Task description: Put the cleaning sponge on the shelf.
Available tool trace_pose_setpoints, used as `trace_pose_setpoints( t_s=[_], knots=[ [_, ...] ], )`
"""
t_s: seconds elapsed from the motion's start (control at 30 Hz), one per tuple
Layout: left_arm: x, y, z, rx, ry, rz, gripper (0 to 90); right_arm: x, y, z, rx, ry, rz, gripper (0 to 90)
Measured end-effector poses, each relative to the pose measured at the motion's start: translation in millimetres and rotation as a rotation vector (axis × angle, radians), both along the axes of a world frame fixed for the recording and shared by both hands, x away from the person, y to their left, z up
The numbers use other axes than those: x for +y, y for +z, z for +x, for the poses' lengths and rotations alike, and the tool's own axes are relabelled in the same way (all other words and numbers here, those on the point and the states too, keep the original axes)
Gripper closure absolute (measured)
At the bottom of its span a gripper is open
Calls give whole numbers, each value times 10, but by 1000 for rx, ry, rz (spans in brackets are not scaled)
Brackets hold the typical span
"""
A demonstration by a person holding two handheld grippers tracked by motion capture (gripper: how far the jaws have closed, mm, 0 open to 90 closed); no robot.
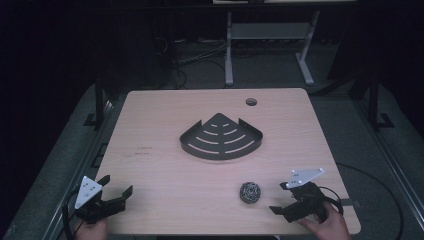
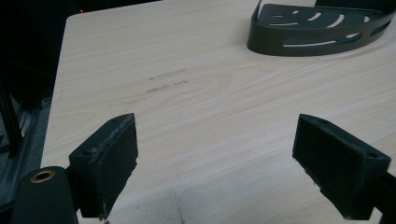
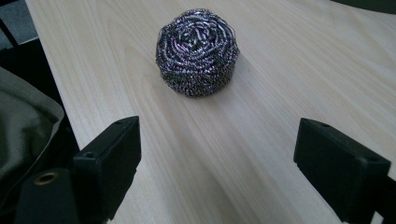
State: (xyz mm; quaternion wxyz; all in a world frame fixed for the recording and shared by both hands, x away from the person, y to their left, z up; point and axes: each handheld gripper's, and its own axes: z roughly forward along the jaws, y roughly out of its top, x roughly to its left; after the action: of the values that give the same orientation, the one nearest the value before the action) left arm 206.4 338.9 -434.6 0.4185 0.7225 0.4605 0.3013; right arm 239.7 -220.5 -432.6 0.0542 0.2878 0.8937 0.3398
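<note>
Steel scrubber [image 3: 197, 52] is sitting loose on the tabletop [image 1: 165, 175], just ahead of the right gripper [image 3: 217, 163] and a bit toward its left finger, not between the fingers [image 3: 109, 161] yet. Those fingers are spread wide with nothing in them, so nothing's been grabbed as far as I can tell. The dark corner rack [image 1: 221, 137] is well beyond the scrubber, further out from both sets of fingers, and looks empty. My guess is the scrubber's meant to end up in it, so basically the whole job is left: close in, pinch it, carry it over. Left gripper [image 2: 217, 163] is parked off to the side, fingers wide apart too, nothing near them but bare wood.
</note>
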Motion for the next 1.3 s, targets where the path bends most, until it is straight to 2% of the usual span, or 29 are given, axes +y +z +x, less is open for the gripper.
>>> trace_pose_setpoints(
  t_s=[0.2,0.57,0.73,0.9,1.2,1.3],
  knots=[
    [3,-3,3,1,-3,-3,134,101,15,53,15,24,-39,144],
    [1,-1,-3,3,3,-1,134,301,59,152,28,67,-64,144],
    [0,2,-5,1,3,0,134,388,46,209,49,85,-74,145],
    [0,3,-5,0,4,-1,134,503,69,258,37,113,-106,144],
    [9,5,-5,-3,2,-5,134,680,33,346,45,157,-144,145],
    [9,8,-6,-4,3,-4,134,721,18,380,63,169,-151,149]
  ],
)
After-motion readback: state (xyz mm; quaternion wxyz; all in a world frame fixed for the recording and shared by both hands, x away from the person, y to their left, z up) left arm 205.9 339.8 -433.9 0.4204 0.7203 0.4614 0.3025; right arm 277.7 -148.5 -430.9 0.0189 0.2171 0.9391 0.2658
